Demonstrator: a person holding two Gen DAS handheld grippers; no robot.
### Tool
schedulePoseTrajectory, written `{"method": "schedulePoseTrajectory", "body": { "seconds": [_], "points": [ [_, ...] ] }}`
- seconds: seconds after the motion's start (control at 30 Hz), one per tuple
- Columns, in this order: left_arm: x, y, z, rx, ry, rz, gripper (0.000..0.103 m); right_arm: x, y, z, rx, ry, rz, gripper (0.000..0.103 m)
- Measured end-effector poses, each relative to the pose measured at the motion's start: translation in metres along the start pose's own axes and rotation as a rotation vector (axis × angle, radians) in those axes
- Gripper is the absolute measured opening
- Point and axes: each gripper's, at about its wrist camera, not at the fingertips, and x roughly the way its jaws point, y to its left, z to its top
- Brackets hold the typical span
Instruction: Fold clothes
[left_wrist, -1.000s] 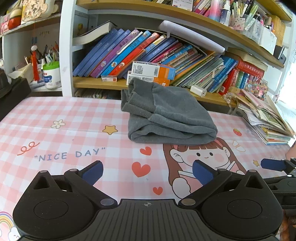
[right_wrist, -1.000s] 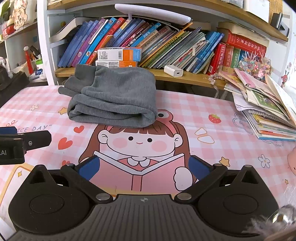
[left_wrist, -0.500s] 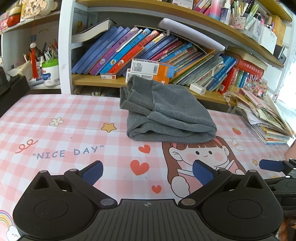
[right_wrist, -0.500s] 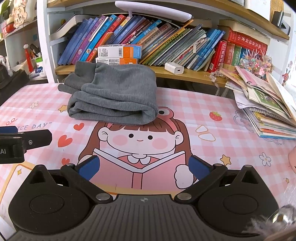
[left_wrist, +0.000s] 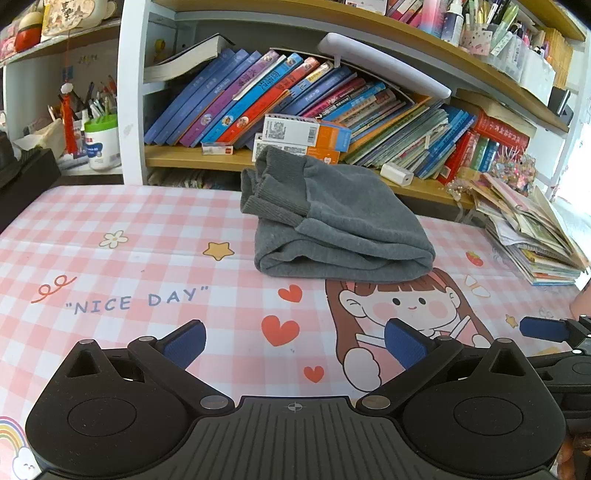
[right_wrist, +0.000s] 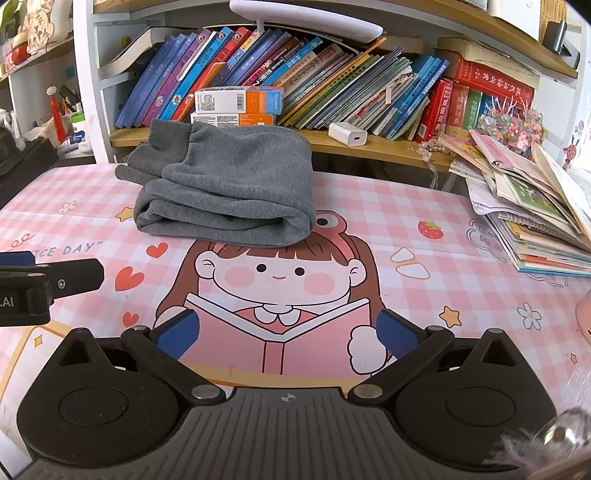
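Note:
A grey garment (left_wrist: 332, 221) lies folded into a compact bundle at the back of the pink checked table mat (left_wrist: 110, 266), its ribbed cuffs at the left. It also shows in the right wrist view (right_wrist: 229, 195). My left gripper (left_wrist: 293, 341) is open and empty, low over the mat and well in front of the bundle. My right gripper (right_wrist: 286, 332) is open and empty too, over the cartoon girl print. Each gripper's tip shows at the edge of the other's view.
A bookshelf (left_wrist: 295, 92) full of leaning books stands behind the table. A stack of magazines (right_wrist: 535, 221) lies at the right edge. A white charger (right_wrist: 347, 133) and boxes (right_wrist: 236, 99) sit on the shelf ledge. A black object (left_wrist: 26, 170) stands at the far left.
Both grippers stay open and empty. The views have tilted slightly, so the folded bundle sits a little higher in the frames. The bundle itself has not moved.

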Motion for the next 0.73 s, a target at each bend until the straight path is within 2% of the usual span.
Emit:
{"method": "schedulePoseTrajectory", "body": {
  "seconds": [0.17, 0.4, 0.73],
  "points": [
    [0.0003, -0.001, 0.0, 0.007, 0.001, -0.002, 0.103, 0.0017, -0.0011, 0.0002, 0.001, 0.006, 0.003, 0.103],
    [0.0036, 0.0052, -0.0021, -0.05, 0.033, 0.004, 0.103, 0.0025, -0.0016, 0.0, 0.002, 0.012, 0.005, 0.103],
    [0.0037, 0.0058, -0.004, -0.051, 0.034, -0.004, 0.103, 0.0053, -0.0013, -0.0007, -0.003, 0.026, 0.01, 0.103]
  ]
}}
